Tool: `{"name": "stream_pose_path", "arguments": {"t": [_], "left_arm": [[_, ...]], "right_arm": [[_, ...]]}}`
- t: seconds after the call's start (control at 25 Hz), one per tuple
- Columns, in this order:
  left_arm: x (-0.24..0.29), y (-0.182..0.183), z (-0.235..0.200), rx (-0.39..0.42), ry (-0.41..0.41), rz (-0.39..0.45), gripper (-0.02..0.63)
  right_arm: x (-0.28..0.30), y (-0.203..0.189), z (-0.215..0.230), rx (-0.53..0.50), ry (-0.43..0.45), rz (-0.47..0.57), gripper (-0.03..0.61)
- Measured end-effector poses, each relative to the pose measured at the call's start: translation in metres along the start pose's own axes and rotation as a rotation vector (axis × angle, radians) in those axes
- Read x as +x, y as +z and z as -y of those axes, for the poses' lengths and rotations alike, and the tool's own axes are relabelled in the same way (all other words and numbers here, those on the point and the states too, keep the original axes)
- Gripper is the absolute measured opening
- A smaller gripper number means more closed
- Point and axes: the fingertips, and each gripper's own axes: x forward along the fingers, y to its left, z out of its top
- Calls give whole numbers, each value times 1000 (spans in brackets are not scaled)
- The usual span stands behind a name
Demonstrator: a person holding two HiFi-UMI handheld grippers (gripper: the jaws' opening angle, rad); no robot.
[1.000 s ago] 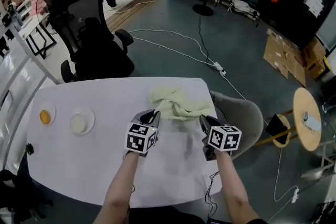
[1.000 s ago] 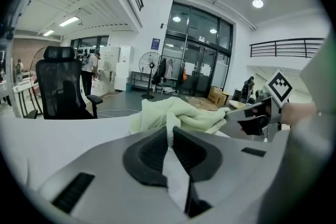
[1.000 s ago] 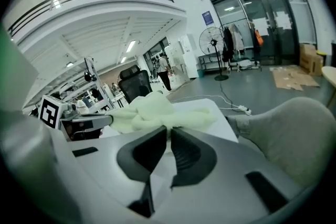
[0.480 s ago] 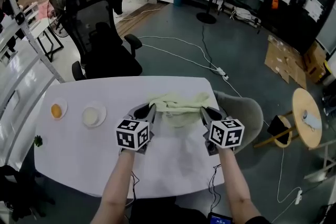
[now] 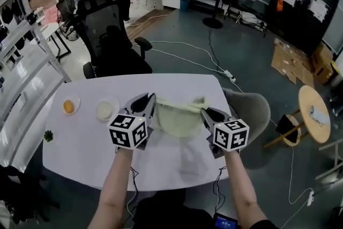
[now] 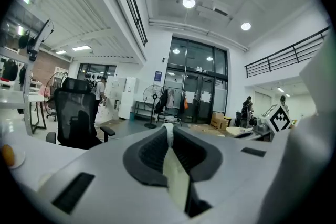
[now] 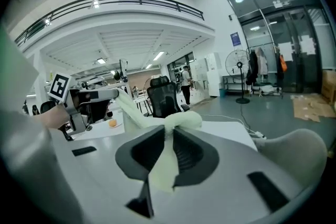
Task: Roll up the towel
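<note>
Head view: the pale yellow-green towel [image 5: 177,119] hangs over the white table [image 5: 80,150], toward the table's 1 o'clock side, its top edge stretched between the two grippers and the rest sagging in a loose pouch below. I cannot tell whether the lower hem touches the tabletop. The left gripper [image 5: 152,98] holds the towel's 9 o'clock corner. In the left gripper view its jaws are closed tight on a thin fold of cloth [image 6: 176,176] that runs down between the pads. The right gripper [image 5: 203,111] holds the 3 o'clock corner. In the right gripper view a bunched knob of towel [image 7: 181,120] sits at the jaw tips with cloth pinched between the pads, and these jaws are opening slightly. Both marker cubes face the camera. On the table at 9 o'clock from the towel stand a small dish [image 5: 106,110] and, further out, a plate with an orange item [image 5: 68,106]. A black office chair [image 5: 110,43] stands beyond the table at 11 o'clock, and a grey chair [image 5: 253,111] at its 3 o'clock edge.
</note>
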Motion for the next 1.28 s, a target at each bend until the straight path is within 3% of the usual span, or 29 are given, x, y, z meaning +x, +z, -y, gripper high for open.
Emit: {"name": "stream_pose_path", "arguments": {"t": [0.24,0.36,0.52,0.8,1.0,1.28], "left_arm": [[-65,-13,-1,22,10,-10,38],[-100,-27,-5,16,29,-30,38],[-144,-43,-23,2,65,-55,38],[-205,-66,-59,-43,173,-86,38],[-236,-87,-95,-94,236,-111,38],[-256,-108,-135,-163,258,-159,38]], "right_arm": [[-13,-53,-57,-27,81,-67,115],[-15,-80,-73,-15,101,-110,209],[-16,-108,-86,-18,91,-162,264],[-9,-127,-72,22,26,-216,278],[24,-136,-75,53,32,-249,250],[85,-124,-89,-75,39,-322,213]]}}
